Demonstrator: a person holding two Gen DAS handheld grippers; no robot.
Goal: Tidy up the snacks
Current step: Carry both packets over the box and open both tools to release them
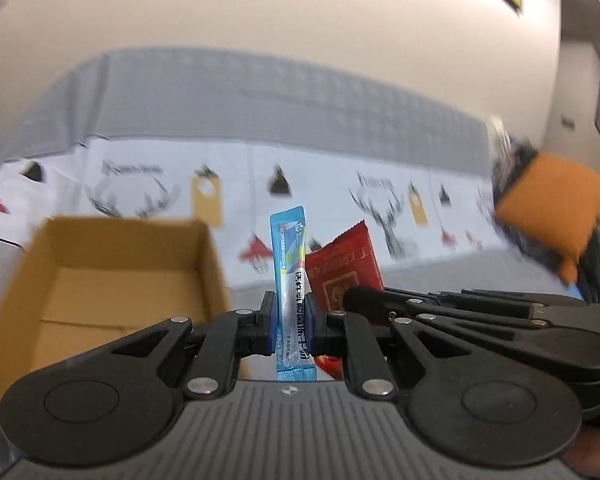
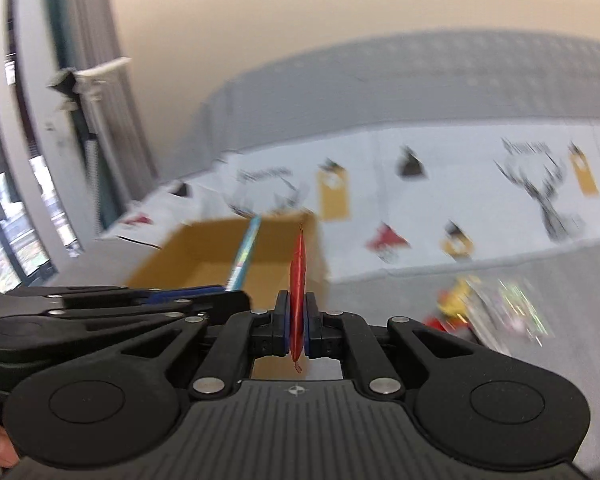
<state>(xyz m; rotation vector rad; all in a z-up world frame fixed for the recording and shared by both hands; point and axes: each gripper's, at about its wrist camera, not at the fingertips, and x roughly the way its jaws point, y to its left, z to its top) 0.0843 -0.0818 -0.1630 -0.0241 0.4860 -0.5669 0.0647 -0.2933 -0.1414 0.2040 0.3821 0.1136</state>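
Note:
My left gripper (image 1: 291, 316) is shut on a long blue stick sachet (image 1: 290, 264) that stands upright between its pads. Just to its right my right gripper (image 1: 360, 300) holds a red snack packet (image 1: 346, 272). In the right wrist view my right gripper (image 2: 297, 320) is shut on that red packet (image 2: 298, 276), seen edge-on. The left gripper (image 2: 204, 296) reaches in from the left there, with the blue sachet (image 2: 246, 254) sticking out of it. An open cardboard box (image 1: 100, 280) lies ahead on the left, also seen as the box (image 2: 204, 256) behind both packets. It looks empty.
A white printed cloth (image 1: 340, 184) with deer and tag motifs covers the surface ahead, against a grey padded back (image 1: 260, 96). An orange bag (image 1: 548, 208) lies blurred at the right. More snack packets (image 2: 496, 312) lie on the grey surface. A window (image 2: 12, 200) is at the left.

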